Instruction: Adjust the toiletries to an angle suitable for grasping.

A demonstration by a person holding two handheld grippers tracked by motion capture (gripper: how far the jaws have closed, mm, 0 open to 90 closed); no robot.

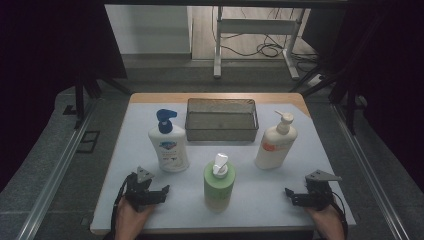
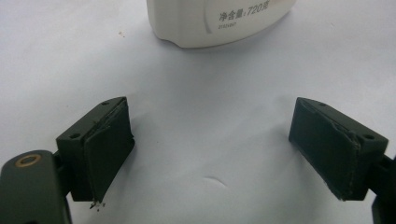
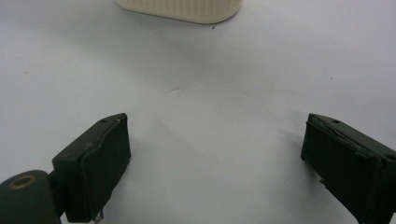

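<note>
White bottle with the blue pump [image 1: 168, 145] stands left of the counter's [image 1: 300, 200] middle, just ahead of my left tool [image 1: 159, 192], whose jaws gape wide, nothing between them. My right tool [image 1: 295, 196], near the front right corner, is equally wide, facing the cream bottle [image 1: 275, 142].

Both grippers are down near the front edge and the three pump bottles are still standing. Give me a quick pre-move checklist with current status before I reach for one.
1. Left gripper open, nothing between the jaws: ok.
2. Right gripper open, nothing between the jaws: ok.
3. White bottle with blue pump, green bottle and cream bottle upright and apart: ok.
4. Wire basket behind the bottles holds nothing: ok.
5. Bare table between left gripper and the white bottle's base: ok.
6. Pump heads locked down: cannot tell.
</note>
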